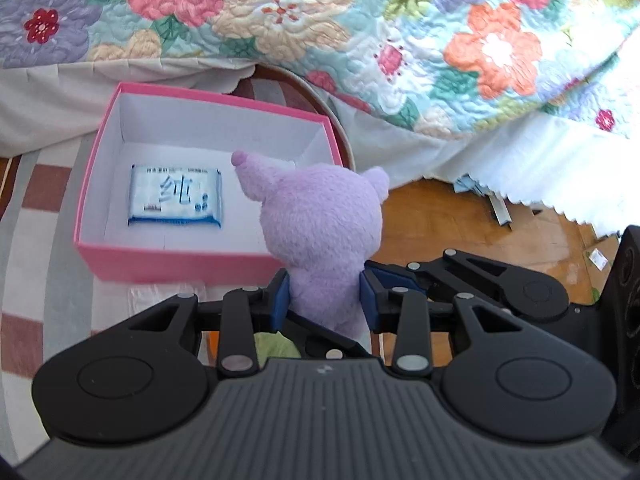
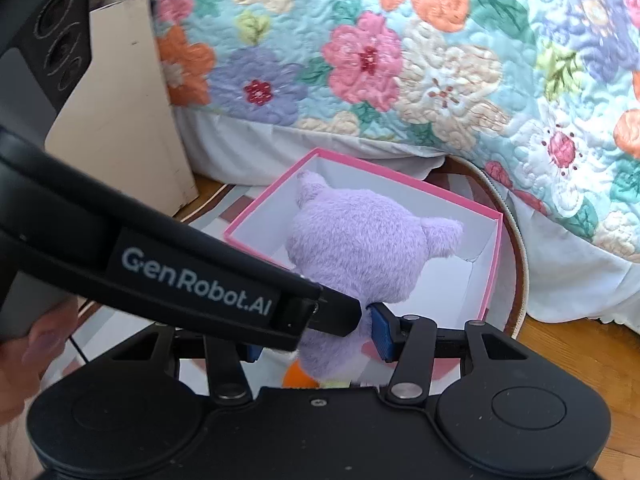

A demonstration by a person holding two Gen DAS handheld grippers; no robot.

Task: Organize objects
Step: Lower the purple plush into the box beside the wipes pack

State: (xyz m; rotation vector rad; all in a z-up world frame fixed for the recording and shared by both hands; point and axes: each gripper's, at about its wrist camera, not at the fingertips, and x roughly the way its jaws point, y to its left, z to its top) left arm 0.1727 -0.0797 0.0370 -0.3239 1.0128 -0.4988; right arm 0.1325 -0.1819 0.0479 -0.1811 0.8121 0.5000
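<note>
A purple plush toy (image 1: 320,224) hangs upright near the right front corner of a pink box (image 1: 180,268) with a white inside. My left gripper (image 1: 324,300) is shut on its lower body, a blue pad pressing each side. A white and blue tissue packet (image 1: 176,196) lies flat in the box. In the right wrist view the plush toy (image 2: 360,248) hides most of the pink box (image 2: 492,256). My right gripper (image 2: 318,342) also clamps the toy's lower body, its left pad hidden behind the left gripper (image 2: 200,280). Green and orange bits (image 1: 276,344) show below the toy.
A bed under a floral quilt (image 1: 360,40) overhangs the far side of the box. The box rests on a striped round rug (image 1: 36,208) on a wooden floor (image 1: 460,224). A black speaker (image 2: 60,40) and a white cabinet (image 2: 120,112) stand at the left. A hand (image 2: 24,352) grips the left gripper.
</note>
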